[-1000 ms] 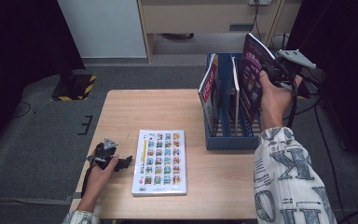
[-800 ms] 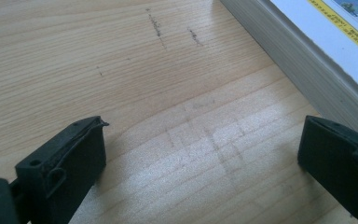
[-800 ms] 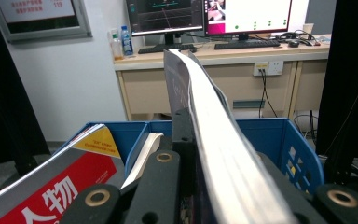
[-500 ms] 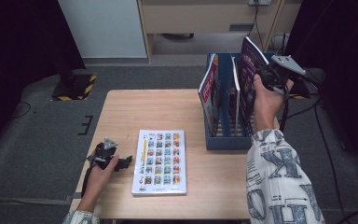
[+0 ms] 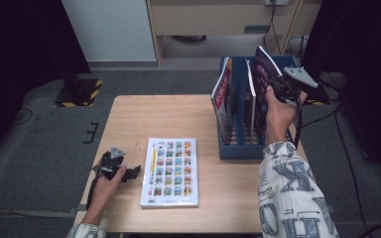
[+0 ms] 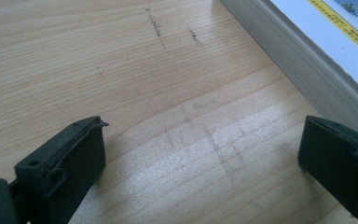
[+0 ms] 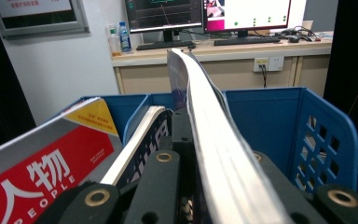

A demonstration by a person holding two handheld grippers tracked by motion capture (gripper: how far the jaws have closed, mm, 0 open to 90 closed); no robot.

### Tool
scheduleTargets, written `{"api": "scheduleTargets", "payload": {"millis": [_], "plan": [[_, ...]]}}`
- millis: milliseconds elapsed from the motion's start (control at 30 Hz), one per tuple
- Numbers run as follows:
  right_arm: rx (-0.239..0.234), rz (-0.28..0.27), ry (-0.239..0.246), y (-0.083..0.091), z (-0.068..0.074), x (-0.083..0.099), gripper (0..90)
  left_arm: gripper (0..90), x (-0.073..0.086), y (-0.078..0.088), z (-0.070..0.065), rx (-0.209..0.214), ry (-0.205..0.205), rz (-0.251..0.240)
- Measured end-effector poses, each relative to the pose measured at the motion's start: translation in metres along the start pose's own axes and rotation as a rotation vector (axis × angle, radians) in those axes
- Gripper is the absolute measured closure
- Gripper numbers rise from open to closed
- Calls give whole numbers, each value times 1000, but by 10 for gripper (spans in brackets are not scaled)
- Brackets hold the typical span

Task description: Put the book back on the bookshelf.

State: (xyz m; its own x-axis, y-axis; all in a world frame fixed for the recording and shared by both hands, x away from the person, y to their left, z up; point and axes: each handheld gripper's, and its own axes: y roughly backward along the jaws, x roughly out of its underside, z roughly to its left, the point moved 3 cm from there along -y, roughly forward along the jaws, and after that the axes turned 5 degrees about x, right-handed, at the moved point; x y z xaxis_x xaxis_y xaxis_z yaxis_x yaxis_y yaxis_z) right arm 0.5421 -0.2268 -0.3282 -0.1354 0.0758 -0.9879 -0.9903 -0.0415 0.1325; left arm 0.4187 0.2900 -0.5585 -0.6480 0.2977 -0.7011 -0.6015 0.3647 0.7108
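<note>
Right claw (image 5: 273, 88): I am clenching it on a dark-covered magazine (image 5: 261, 74), gripping near the spine edge and holding it over the right-hand slot of the blue file rack (image 5: 250, 148); in the right gripper view the magazine (image 7: 209, 135) is running up between my jaws.

Magazine: it is standing tilted, its lower part already inside the rack, its top leaning toward the far side and bowing.

Neighbours: a red-covered magazine (image 5: 222, 94) is leaning in the left slot and a thin white-edged one (image 5: 251, 96) is sitting in the middle.

Left claw (image 5: 129, 172): I am resting it released on the worktop (image 5: 178, 114), jaws wide apart and holding nothing, just beside the picture book (image 5: 171, 171) lying flat.

Risk, judged: the limp pages are bending, so the bottom edge may be catching on the divider or floor grille and buckling as I lower.

Risk, judged: a skewed entry could be nudging the middle magazine over or landing two in one slot.

Risk, judged: letting go while it leans this far could let it slump or fan open.
</note>
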Motion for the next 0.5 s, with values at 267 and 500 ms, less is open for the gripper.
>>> {"api": "scheduleTargets", "payload": {"millis": [267, 500], "plan": [[-6, 7, -1, -4, -1, 13, 837, 0, 0, 0, 0, 0, -3, 3], [-12, 9, -15, -5, -1, 21, 836, 0, 0, 0, 0, 1, -4, 3]]}}
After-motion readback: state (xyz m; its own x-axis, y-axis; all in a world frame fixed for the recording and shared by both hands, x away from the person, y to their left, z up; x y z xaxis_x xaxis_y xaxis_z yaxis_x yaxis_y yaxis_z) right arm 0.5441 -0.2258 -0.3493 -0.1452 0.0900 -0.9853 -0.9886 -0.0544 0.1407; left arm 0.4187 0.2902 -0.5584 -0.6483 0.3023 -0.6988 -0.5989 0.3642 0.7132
